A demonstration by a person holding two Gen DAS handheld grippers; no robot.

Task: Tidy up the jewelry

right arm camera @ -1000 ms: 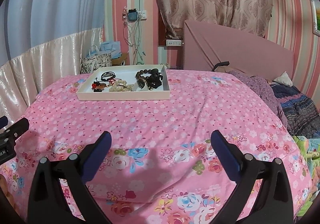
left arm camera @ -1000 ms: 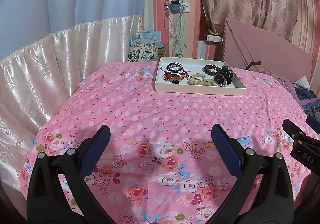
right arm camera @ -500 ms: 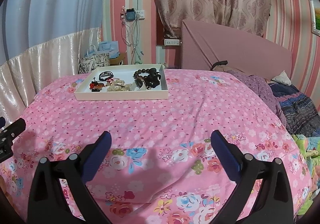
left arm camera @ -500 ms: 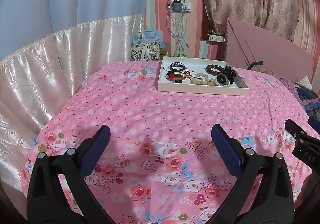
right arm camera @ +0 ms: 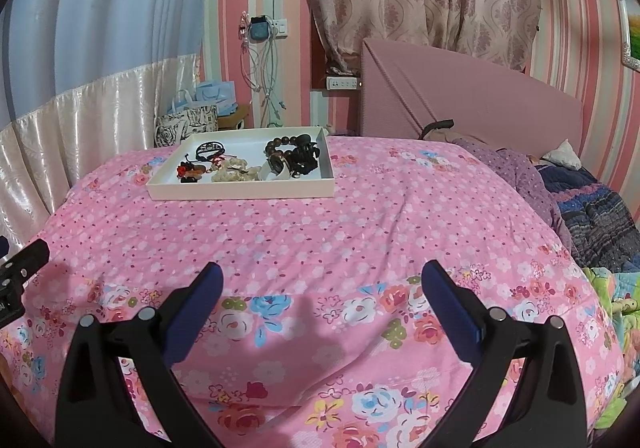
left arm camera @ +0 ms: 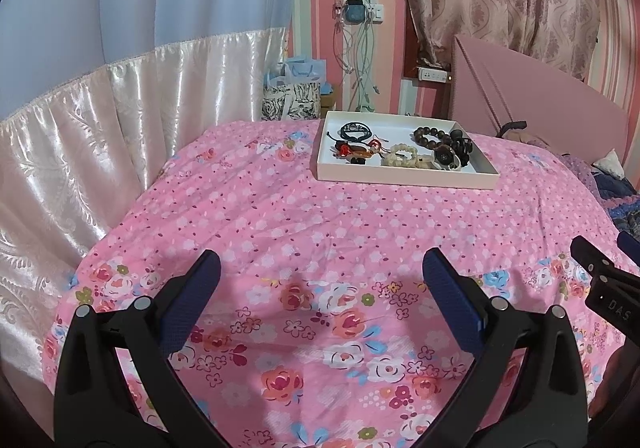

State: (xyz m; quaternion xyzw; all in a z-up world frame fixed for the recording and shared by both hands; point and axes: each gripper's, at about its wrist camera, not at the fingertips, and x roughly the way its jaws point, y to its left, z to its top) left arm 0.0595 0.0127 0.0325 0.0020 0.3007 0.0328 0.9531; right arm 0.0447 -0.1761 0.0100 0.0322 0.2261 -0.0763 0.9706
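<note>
Left wrist view. Satin curtain [left arm camera: 120, 119] at 9 o'clock, gathered along the bed edge. Pink floral bedspread [left arm camera: 320, 215] fills the centre. Left gripper [left arm camera: 320, 268] low at 6 o'clock, jaws spread wide, nothing between them, blue pads [left arm camera: 192, 300] facing each other above the cloth; contact with the bedspread cannot be told. White tray [left arm camera: 404, 179] at 12 to 1 o'clock, well apart from the fingers, resting flat on the bedspread. Inside it, left to right: black cord bracelet [left arm camera: 354, 129], red and orange pieces [left arm camera: 352, 149], pale bead bracelet [left arm camera: 404, 155], dark wooden bead bracelet [left arm camera: 434, 137], black hair claw [left arm camera: 460, 145] at the right end. Tip of the other tool at 3 o'clock.

Right wrist view. Tip of the left tool at 9 o'clock, at the frame edge. Tray [right arm camera: 240, 191] at 11 o'clock, the jewelry bunched toward its near and right side: cord bracelet [right arm camera: 210, 147], pale beads [right arm camera: 236, 171], dark beads [right arm camera: 280, 147], hair claw [right arm camera: 304, 159]. Right gripper [right arm camera: 320, 276] at 6 o'clock, jaws likewise spread wide and empty, pads [right arm camera: 452, 308] over the flowered border of the bedspread [right arm camera: 360, 215], well short of the tray. Pink headboard [right arm camera: 460, 103] at 1 o'clock. Rumpled dark bedding [right arm camera: 592, 215] at 3 o'clock.
</note>
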